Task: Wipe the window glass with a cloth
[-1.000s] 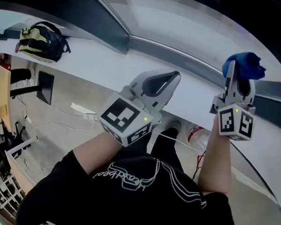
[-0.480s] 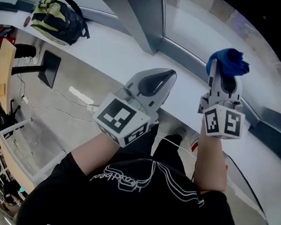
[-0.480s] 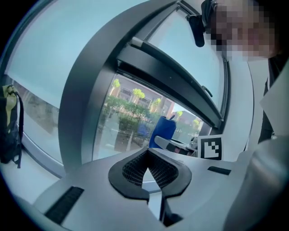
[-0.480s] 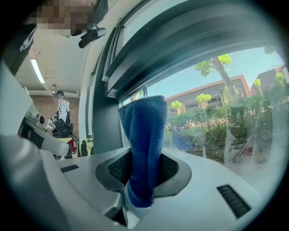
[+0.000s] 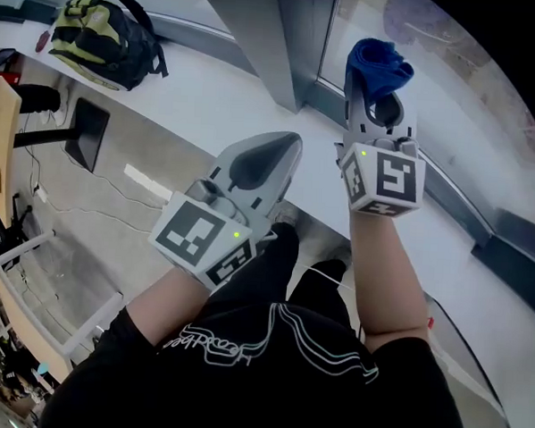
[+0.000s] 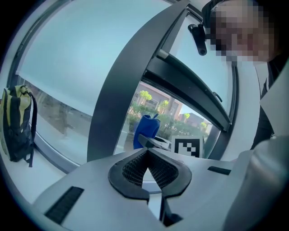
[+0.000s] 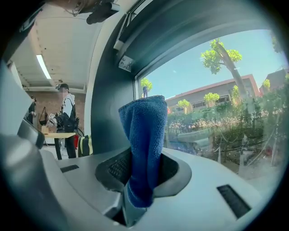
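In the head view your right gripper (image 5: 378, 96) grips the blue cloth (image 5: 380, 61) just right of the grey window post (image 5: 290, 40), near the window glass (image 5: 453, 93); wiping seems about to begin, so next press it flat; in the left gripper view your left gripper (image 6: 146, 153) is closed and empty, its pads ribbed; in the right gripper view, soft folded microfibre is pinched beside smooth pane.

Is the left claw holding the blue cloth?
No, the left claw is shut with nothing in it; the blue cloth sits clamped in the right claw.
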